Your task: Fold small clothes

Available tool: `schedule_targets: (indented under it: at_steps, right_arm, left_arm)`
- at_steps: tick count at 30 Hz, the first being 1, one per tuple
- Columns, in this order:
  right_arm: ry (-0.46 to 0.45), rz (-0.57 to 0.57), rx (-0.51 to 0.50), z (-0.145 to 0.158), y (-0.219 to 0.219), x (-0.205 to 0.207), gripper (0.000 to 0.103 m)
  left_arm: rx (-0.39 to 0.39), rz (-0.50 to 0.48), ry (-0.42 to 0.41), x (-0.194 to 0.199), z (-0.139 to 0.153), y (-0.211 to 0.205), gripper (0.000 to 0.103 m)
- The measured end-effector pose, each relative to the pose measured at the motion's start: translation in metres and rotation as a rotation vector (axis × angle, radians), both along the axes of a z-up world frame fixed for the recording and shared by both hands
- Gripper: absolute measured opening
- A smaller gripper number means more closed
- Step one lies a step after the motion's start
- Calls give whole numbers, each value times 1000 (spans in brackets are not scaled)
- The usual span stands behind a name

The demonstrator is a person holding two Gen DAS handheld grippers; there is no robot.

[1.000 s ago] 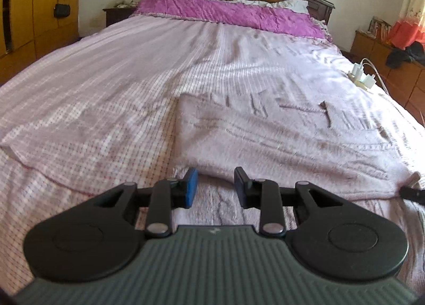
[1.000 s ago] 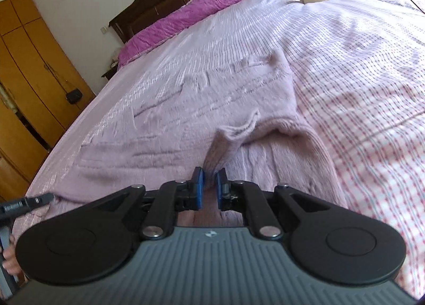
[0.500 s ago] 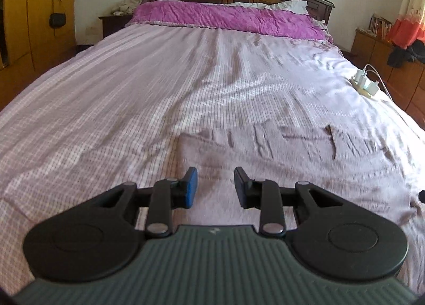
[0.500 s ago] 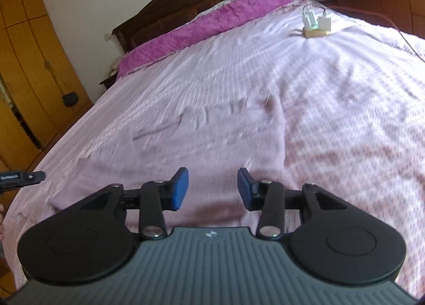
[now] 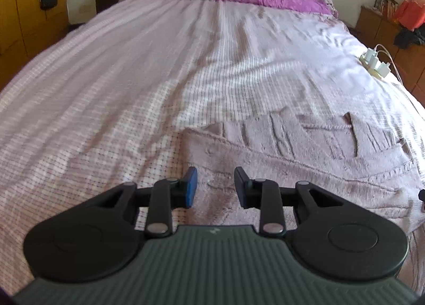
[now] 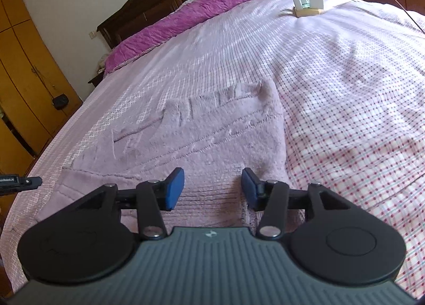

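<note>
On the checked bed sheet (image 5: 132,97) lies a fuzzy mauve garment (image 5: 305,161), folded flat; left gripper (image 5: 215,188) and right gripper (image 6: 212,188) both spread, empty.

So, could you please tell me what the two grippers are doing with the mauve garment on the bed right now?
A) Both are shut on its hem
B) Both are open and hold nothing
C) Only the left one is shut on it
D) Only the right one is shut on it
B: the left gripper and right gripper both show a clear gap between their pads, with the mauve garment lying flat on the bed.
</note>
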State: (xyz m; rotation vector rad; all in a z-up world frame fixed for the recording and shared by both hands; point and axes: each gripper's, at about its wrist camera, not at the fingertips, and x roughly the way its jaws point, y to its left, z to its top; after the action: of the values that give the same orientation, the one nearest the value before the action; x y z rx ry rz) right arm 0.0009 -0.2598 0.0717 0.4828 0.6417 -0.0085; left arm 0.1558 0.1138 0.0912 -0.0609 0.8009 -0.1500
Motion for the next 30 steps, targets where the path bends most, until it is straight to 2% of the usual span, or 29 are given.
schedule_targets:
  at_steps: [4, 8, 20, 26, 30]
  right_arm:
    - [-3, 2, 1, 1, 1, 0, 57]
    - [-3, 8, 0, 2, 2, 0, 58]
    - [20, 18, -48, 3, 9, 4, 59]
    - [16, -17, -80, 9, 16, -3, 59]
    - [31, -27, -81, 5, 16, -3, 59]
  left_arm:
    - [2, 15, 35, 11, -20, -1, 33]
    - [10, 40, 39, 17, -31, -2, 48]
    - [-19, 81, -2, 28, -40, 2, 50]
    - [-78, 61, -34, 36, -41, 1, 50]
    - [-144, 72, -41, 44, -46, 3, 51]
